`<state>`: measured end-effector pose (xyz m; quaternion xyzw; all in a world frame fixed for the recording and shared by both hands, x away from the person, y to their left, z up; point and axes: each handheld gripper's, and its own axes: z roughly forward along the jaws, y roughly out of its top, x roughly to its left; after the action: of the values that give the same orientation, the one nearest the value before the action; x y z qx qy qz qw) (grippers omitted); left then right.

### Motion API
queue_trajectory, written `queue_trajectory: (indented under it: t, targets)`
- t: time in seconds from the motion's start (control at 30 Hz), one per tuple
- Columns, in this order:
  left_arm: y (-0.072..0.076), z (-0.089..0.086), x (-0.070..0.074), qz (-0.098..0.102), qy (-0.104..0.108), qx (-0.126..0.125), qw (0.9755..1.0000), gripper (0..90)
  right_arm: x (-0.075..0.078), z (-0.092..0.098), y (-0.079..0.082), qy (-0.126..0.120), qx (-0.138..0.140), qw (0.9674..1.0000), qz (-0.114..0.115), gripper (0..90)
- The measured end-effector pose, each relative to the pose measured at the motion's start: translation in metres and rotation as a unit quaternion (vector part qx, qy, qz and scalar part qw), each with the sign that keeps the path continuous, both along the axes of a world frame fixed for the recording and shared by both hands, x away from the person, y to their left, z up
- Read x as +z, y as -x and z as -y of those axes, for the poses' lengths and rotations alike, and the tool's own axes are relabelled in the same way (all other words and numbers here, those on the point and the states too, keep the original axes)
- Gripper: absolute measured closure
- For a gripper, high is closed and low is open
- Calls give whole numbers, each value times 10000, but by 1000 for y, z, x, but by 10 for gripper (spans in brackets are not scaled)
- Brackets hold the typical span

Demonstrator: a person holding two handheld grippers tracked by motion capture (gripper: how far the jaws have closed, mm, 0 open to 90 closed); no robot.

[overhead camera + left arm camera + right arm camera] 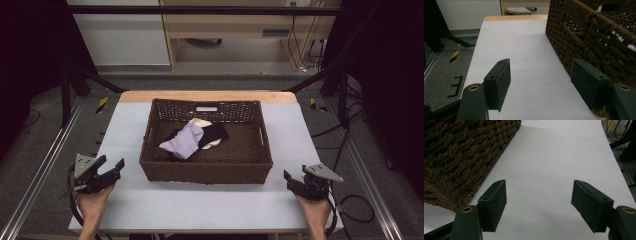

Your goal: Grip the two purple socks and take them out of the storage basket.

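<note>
From the high view, a brown basket (206, 145) sits mid-table holding a purple cloth (183, 141), with the left gripper (111, 167) and right gripper (291, 179) waiting near the table's front corners. In the left gripper view, the jaws stand wide open and empty beside the basket's wall (596, 37). In the right gripper view, the jaws are also open over bare table (554, 157), likely ready to reach in.

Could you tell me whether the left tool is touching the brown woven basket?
Apart. The high view shows pale table between the left tool and the brown woven basket.

Overhead forward-down; gripper views close, sharing basket (206, 170).
</note>
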<state>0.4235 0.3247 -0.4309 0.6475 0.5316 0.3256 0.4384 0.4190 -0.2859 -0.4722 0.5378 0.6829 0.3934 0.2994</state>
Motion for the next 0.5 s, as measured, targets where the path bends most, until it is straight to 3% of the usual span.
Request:
queue_trajectory:
  t: [0.2,0.5]
  targets:
    - [3,-1,11,117,137,62,9998,340,0,1,2,-16,19,10000,27,310]
    - [9,3,29,360,231,-103,9990,399,1,1,3,-99,56,9999,-1,323]
